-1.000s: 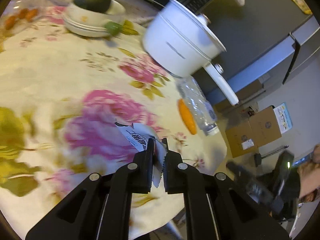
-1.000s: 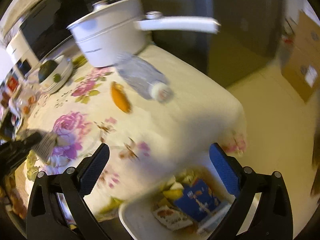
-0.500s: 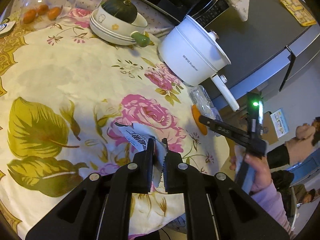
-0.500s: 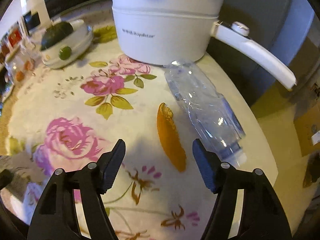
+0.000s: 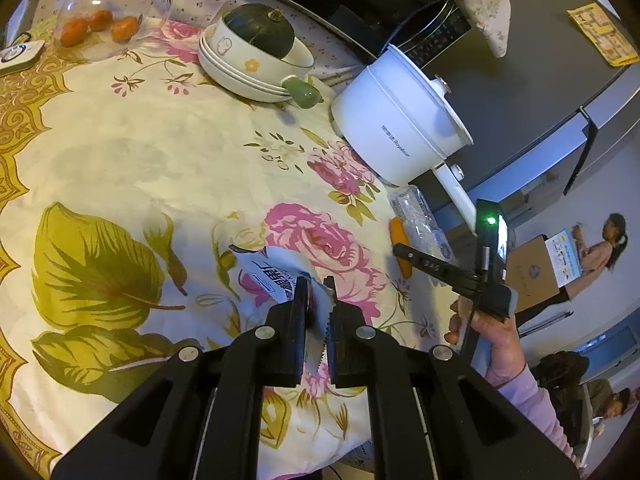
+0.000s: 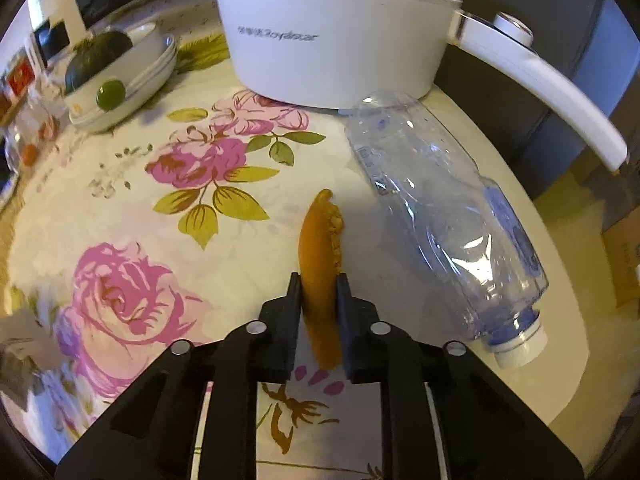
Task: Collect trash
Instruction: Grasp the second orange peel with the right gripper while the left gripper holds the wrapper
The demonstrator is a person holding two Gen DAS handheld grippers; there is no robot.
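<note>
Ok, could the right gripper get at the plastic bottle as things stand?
Probably not yet. The right gripper is closing on the orange peel, so it is occupied. The bottle lies just beside it on the tablecloth with nothing between, so the way is otherwise free.

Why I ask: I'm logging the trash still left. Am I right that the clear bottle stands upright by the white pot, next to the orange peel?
Not quite. The bottle lies on its side, cap end pointing away from the pot, as the right wrist view shows. The rest holds: it is by the pot, with the peel beside it.
</note>
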